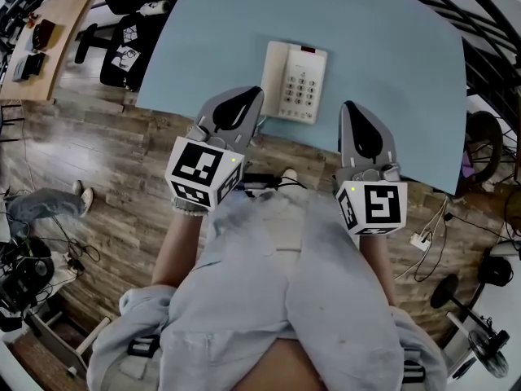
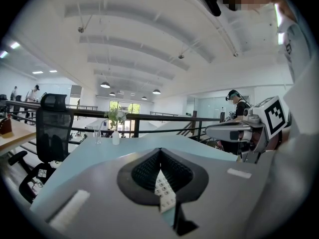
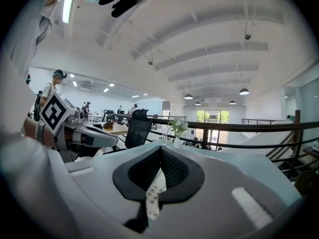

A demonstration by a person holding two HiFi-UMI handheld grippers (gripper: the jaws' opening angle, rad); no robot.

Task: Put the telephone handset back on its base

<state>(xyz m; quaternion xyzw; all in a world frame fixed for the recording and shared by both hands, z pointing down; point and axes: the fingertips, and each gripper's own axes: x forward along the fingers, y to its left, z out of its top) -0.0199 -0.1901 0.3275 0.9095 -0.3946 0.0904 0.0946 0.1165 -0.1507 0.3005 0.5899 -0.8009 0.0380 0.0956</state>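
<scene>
L hand-held gripper (image 1: 251, 96): jaws together, nothing btwn. R hand-held gripper (image 1: 352, 111): same, closed & empty. Both held over person's lap (image 1: 277, 243), tips at near edge of light-blue surface (image 1: 391, 63). Cream push-button telephone (image 1: 295, 81) sits on surface just beyond tips, w/ cream handset (image 1: 274, 76) lying on its left side.

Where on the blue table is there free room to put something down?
The table is bare left of the telephone, right of it to the table's right edge, and behind it as far as the head view shows. The near edge is crowded: the left tool and the right tool flank the telephone closely.
</scene>
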